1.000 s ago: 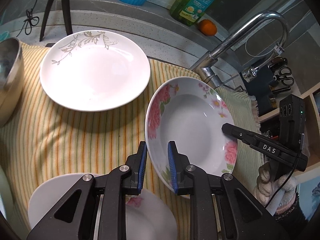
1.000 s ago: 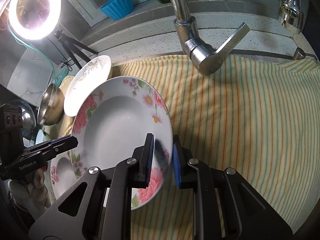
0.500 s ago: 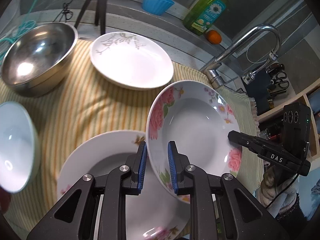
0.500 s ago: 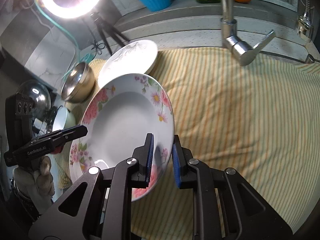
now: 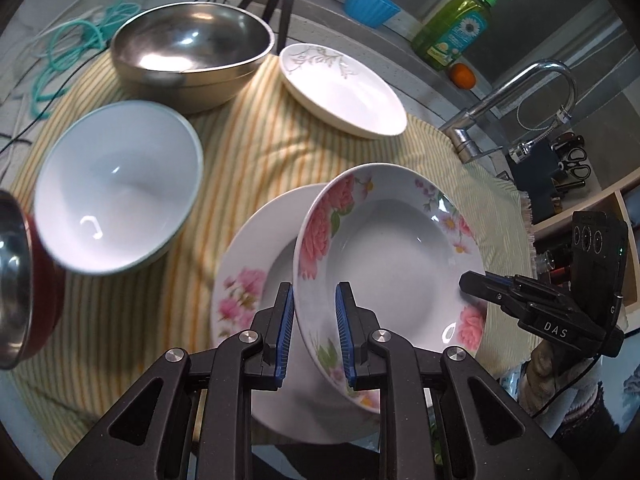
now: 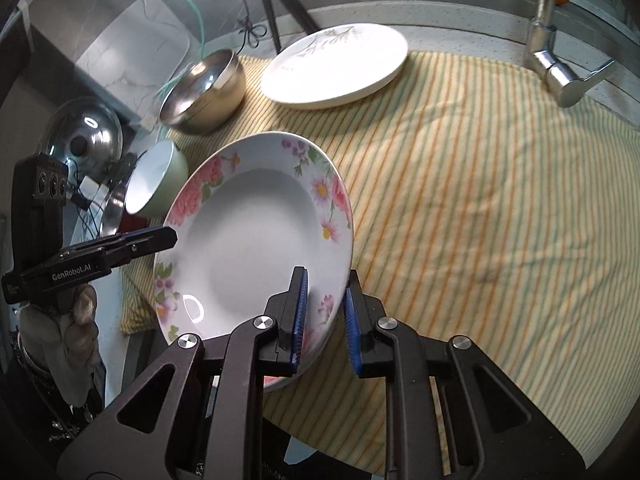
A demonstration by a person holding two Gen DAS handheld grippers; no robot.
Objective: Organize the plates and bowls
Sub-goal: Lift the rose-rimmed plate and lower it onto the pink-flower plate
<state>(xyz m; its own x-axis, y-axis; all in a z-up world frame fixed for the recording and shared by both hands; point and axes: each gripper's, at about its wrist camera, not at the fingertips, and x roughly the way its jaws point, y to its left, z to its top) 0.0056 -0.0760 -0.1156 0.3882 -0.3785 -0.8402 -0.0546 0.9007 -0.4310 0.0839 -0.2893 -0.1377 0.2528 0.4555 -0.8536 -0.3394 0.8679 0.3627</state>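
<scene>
A deep white plate with pink flowers [image 5: 392,256] [image 6: 256,240] hangs tilted above the striped cloth, held at both rims. My left gripper [image 5: 314,292] is shut on its near-left rim, and it shows at the plate's far edge [image 6: 170,236] in the right wrist view. My right gripper [image 6: 326,280] is shut on the opposite rim [image 5: 466,280]. Under the held plate lies a second flowered plate [image 5: 248,280]. A white bowl [image 5: 116,184] [image 6: 156,184], a steel bowl [image 5: 192,48] [image 6: 204,88] and a leaf-patterned white plate [image 5: 344,92] [image 6: 336,64] rest farther back.
The yellow striped cloth [image 5: 120,320] [image 6: 480,200] covers the counter. A faucet [image 5: 520,92] [image 6: 560,72] stands at the right. A soap bottle [image 5: 456,32], an orange [image 5: 462,75] and a blue cup [image 5: 372,0] line the back ledge. A red-walled steel bowl [image 5: 20,280] sits at the left edge.
Both grippers have carried the flowered plate to the left, away from the faucet, over the second flowered plate. The white bowl and steel bowl have come into view.
</scene>
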